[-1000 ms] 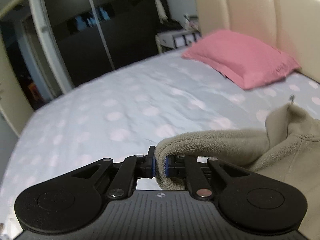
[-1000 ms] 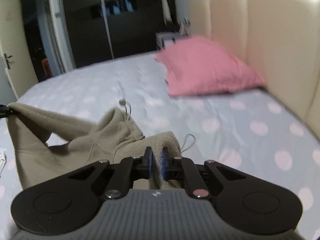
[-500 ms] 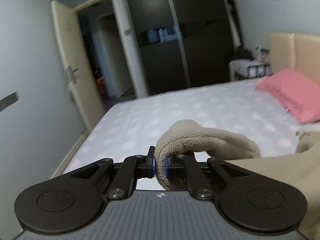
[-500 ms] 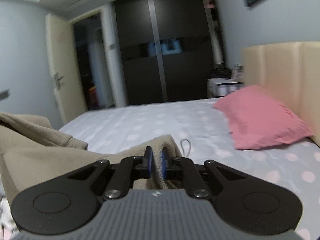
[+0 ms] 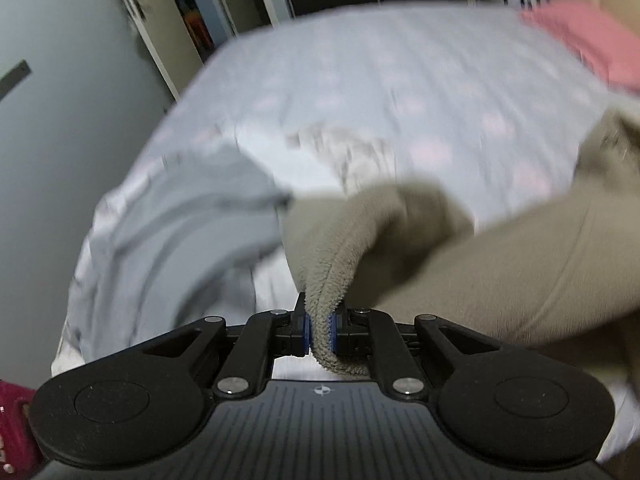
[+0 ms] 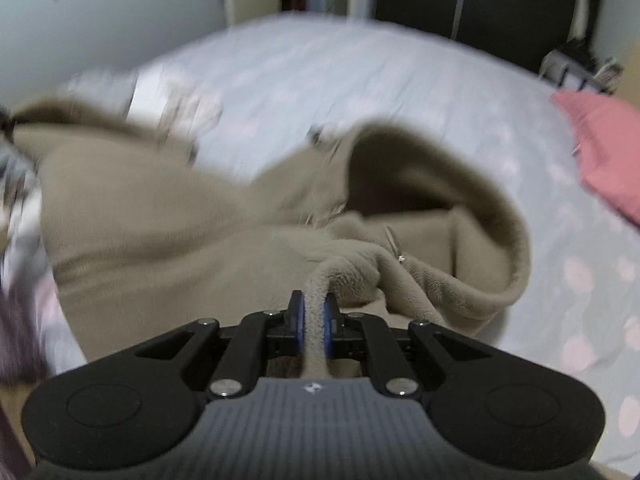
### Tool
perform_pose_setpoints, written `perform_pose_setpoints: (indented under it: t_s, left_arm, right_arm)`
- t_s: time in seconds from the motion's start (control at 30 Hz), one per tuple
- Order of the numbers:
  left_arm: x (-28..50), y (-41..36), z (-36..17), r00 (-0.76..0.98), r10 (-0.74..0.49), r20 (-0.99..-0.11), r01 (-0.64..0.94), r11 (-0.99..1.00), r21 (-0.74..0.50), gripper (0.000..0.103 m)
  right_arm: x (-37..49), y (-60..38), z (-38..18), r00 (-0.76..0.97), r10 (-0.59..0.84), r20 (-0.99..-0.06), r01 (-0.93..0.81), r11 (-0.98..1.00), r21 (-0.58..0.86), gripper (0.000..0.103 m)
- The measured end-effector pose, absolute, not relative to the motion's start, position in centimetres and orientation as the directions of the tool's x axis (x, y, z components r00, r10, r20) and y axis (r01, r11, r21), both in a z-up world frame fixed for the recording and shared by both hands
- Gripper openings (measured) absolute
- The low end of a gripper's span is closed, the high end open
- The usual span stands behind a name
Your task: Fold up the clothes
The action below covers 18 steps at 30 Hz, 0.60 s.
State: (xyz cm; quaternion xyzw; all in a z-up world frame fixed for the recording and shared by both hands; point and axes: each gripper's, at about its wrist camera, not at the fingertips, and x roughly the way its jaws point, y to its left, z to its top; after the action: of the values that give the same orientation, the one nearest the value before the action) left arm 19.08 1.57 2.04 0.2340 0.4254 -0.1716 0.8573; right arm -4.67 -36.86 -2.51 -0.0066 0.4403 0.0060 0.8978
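Tan fleece hoodie (image 6: 168, 232) held above the bed (image 6: 360, 80), stretched between both grippers. Right gripper (image 6: 314, 320) jaws pinching a fleece fold; left gripper (image 5: 319, 330) jaws pinching another fleece edge. Only the right view shows the open hood (image 6: 440, 184) and a drawstring tip (image 6: 394, 246). Only the left view shows a grey garment (image 5: 168, 232) at the bed's near left edge, plus a patterned cloth (image 5: 344, 152) beyond it, too blurred to identify. Pink pillow (image 5: 592, 36) at the far right corner, cut off. Both views motion-blurred.
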Motion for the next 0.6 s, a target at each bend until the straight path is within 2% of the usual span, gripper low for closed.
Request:
perform_pose_setpoints:
  t_s: [0.1, 0.2, 0.33, 0.37, 0.4, 0.47, 0.6]
  left_arm:
    - [18.5, 2.3, -0.5, 0.526, -0.06, -0.849, 0.52, 0.812, 0.265, 0.007]
    - [16.8, 4.9, -2.5, 0.487, -0.044, -0.872, 0.542, 0.798, 0.263, 0.007]
    - [15.6, 6.0, -2.5, 0.48, -0.078, -0.874, 0.559, 0.795, 0.236, 0.01]
    - [15.3, 6.1, -1.9, 0.474, -0.093, -0.876, 0.564, 0.796, 0.22, 0.014]
    - [15.1, 6.0, -1.2, 0.462, -0.106, -0.88, 0.572, 0.794, 0.205, 0.017]
    - [14.5, 5.7, 0.0, 0.434, -0.148, -0.889, 0.596, 0.787, 0.16, 0.027]
    - [13.4, 4.8, 2.4, 0.418, -0.264, -0.869, 0.659, 0.747, 0.09, 0.035]
  right_arm:
    - [-5.8, -35.3, -5.3, 0.553, 0.034, -0.833, -0.047, 0.999, 0.01, 0.01]
    - [-6.4, -34.6, -6.3, 0.552, 0.036, -0.833, -0.046, 0.999, 0.012, 0.011]
    - [-7.1, -35.6, -5.5, 0.583, 0.048, -0.811, -0.004, 0.998, 0.056, 0.014]
    - [-7.4, -35.6, -5.0, 0.591, 0.05, -0.805, 0.002, 0.998, 0.064, 0.015]
    - [-7.8, -35.6, -4.6, 0.6, 0.052, -0.799, 0.008, 0.997, 0.071, 0.017]
    - [-9.0, -36.2, -3.5, 0.62, 0.057, -0.782, 0.018, 0.996, 0.087, 0.035]
    - [-10.2, -37.9, -1.5, 0.669, 0.049, -0.741, 0.049, 0.993, 0.11, 0.042]
